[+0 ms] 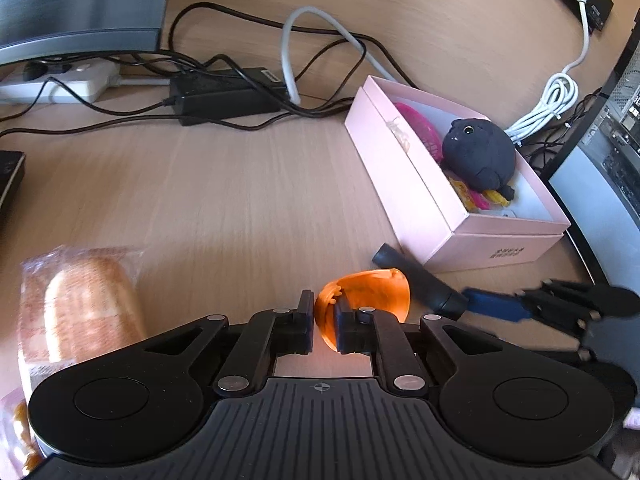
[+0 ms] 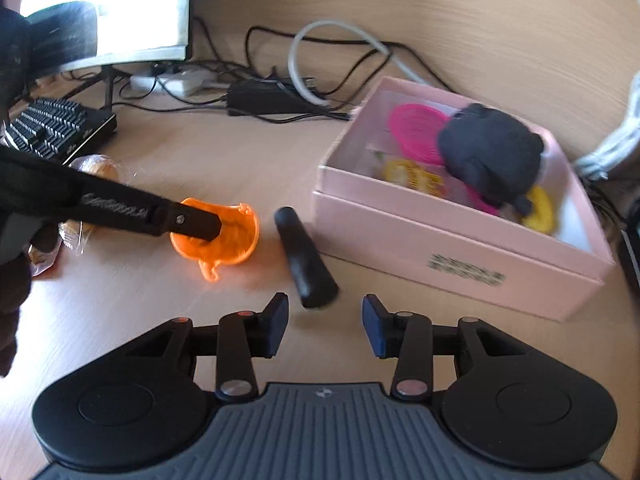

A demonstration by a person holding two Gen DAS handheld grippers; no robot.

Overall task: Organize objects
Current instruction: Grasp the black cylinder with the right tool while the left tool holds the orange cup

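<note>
A light wooden desk [image 1: 240, 184] carries a pink box [image 1: 404, 184], a black cylinder [image 1: 416, 280] just beside it, an orange cup [image 2: 224, 236], wrapped bread [image 1: 80, 312], a keyboard [image 2: 56, 128], a black power brick [image 1: 224, 96] and tangled cables [image 1: 320, 52].

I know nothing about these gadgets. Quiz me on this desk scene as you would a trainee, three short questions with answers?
1. True or false: the left gripper is shut on the orange cup.
2. What dark toy sits in the pink box?
A. a plush
B. a car
C. a ball
3. Fill in: the black cylinder lies on the desk between the orange cup and the ____.

Key: 1 true, it pinches the cup's rim. 2 A. 3 pink box; the open right gripper faces the cylinder.
</note>
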